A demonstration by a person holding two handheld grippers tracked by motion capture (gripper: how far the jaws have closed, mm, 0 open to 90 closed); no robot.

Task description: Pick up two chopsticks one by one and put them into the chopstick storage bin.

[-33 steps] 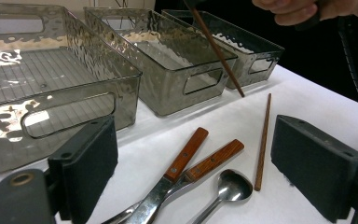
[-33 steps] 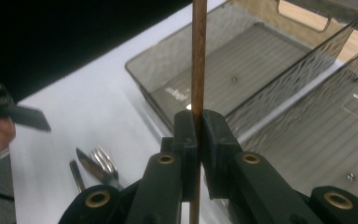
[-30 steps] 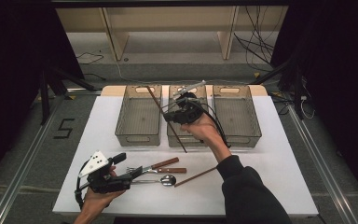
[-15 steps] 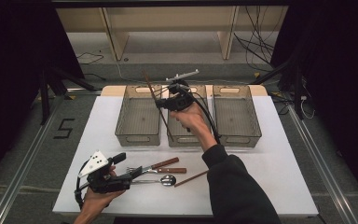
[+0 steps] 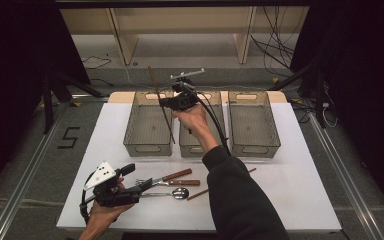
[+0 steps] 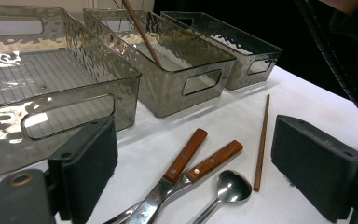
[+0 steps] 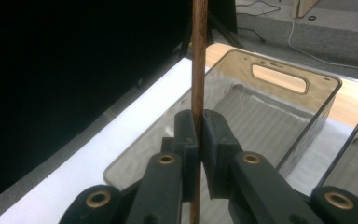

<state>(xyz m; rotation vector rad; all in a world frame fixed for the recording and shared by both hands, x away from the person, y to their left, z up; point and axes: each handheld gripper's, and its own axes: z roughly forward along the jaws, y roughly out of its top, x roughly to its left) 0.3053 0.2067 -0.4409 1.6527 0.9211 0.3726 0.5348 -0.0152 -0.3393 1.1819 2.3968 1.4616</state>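
1. You carried the chopstick from over the middle bin toward the left bin: a second before, your right gripper sat lower over the middle bin, and at this moment it stood higher and further left.
2. That gripper was clenched on the chopstick; in the right gripper view the jaws pinched the stick upright, over the left bin's corner.
3. The stick hung steeply, its lower end over the left bin's right wall; whether it touched the bin could not be told. I judged that you were about to sort it into that bin, with the drop not yet made.
4. Your left gripper kept its place at the near edge of the desk, jaws released, around nothing, aimed at the cutlery.
5. Count: three clear bins, all apparently empty, including the right bin; two chopsticks, one held and one lying on the desk; two wooden-handled pieces, one showing fork tines; one spoon.
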